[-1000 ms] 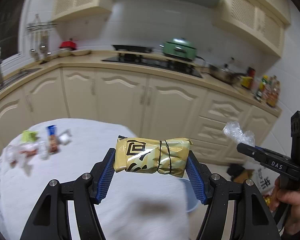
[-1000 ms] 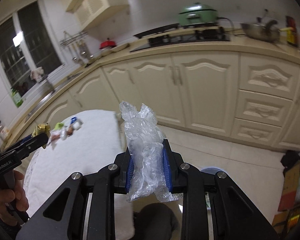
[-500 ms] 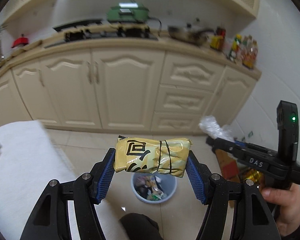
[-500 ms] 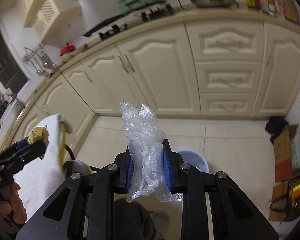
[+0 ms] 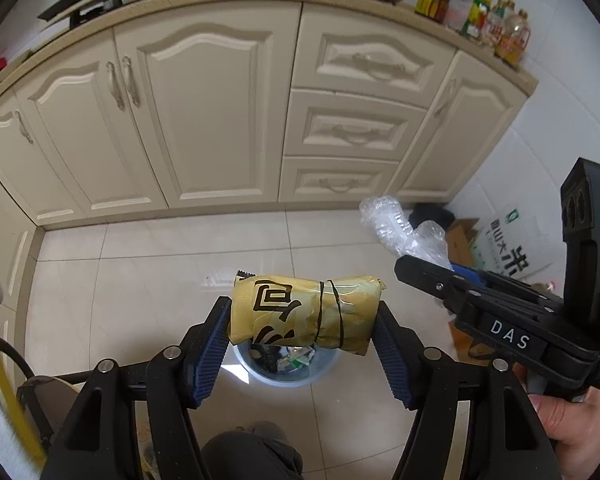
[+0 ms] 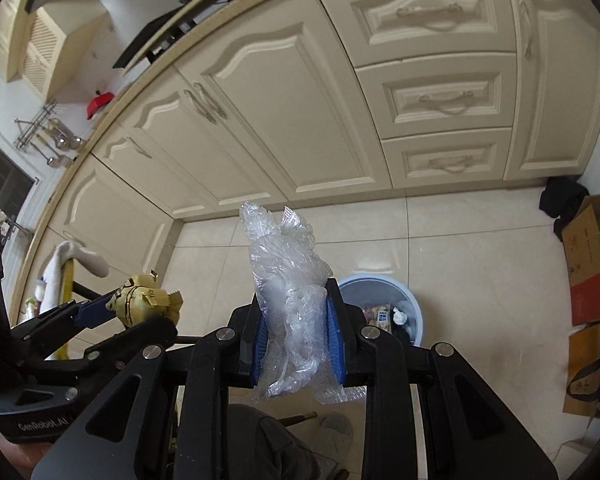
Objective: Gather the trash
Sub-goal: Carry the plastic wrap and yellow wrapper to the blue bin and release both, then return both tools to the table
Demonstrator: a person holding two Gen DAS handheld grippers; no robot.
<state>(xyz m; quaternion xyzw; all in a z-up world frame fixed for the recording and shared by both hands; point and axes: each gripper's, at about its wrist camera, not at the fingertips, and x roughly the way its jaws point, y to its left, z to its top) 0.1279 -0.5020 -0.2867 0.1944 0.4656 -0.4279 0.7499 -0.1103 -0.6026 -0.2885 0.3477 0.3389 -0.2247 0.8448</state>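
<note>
1. Left wrist view. Jaws of left gripper [image 5: 304,342] pinching a gold snack wrapper [image 5: 305,310] crosswise between the blue pads [image 5: 208,354], wrapper bound with thin black bands, ends touching both pads.
2. Directly under the wrapper: pale blue trash bin [image 5: 260,378] on the tiled floor [image 5: 160,280], partly filled with scraps; bin half hidden behind the wrapper.
3. To the right: right gripper [image 5: 410,264], labelled DAS, held in a bare hand [image 5: 568,420], with a clear plastic wad [image 5: 400,228] sticking out past its tips.
4. Behind: cream cabinets [image 5: 220,112] under the counter [image 5: 380,4], bottles at the counter's right end [image 5: 496,24], pan above the drawers.
5. Right wrist view. Jaws of right gripper [image 6: 298,340] clamped on the clear plastic wad [image 6: 292,304], wad upright, crumpled, spilling above and below the pads.
6. Trash bin [image 6: 412,308] just right of the gripper tips, on the floor, rubbish visible inside.
7. Left gripper [image 6: 128,312] at lower left, gold wrapper [image 6: 144,296] in its tips.
8. Cardboard boxes [image 6: 588,264] along the floor's right edge.
</note>
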